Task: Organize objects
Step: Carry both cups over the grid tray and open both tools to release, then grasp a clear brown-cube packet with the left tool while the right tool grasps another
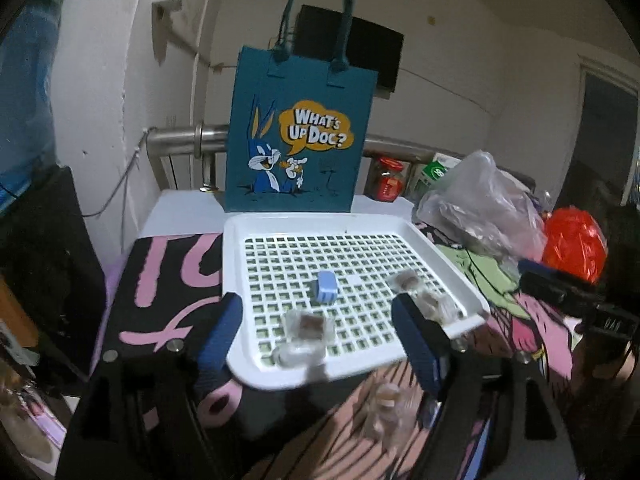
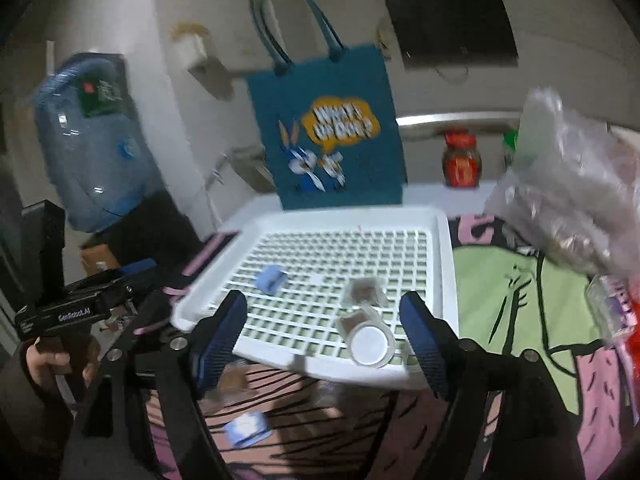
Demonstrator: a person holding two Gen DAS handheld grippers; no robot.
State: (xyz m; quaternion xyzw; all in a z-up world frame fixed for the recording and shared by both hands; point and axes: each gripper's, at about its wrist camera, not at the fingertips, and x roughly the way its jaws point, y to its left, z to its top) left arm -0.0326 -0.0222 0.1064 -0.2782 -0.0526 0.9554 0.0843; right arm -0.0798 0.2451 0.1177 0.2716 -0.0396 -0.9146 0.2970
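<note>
The white tray (image 1: 452, 258) sits on the patterned cloth (image 1: 168, 280), its far edge against the blue bag (image 1: 296, 136). On its grid lie a blue cube (image 1: 326, 286) near the middle and clear packets (image 1: 310, 326) toward the near edge and right rim (one blurred packet (image 1: 384, 404) lies on the cloth, off the near edge). The left gripper (image 1: 318, 342) and the right gripper (image 2: 324, 332) hover over the tray's near edge, fingers wide, holding nothing.

Wrapped snacks (image 2: 362, 294) on white tray (image 2: 446, 280)
</note>
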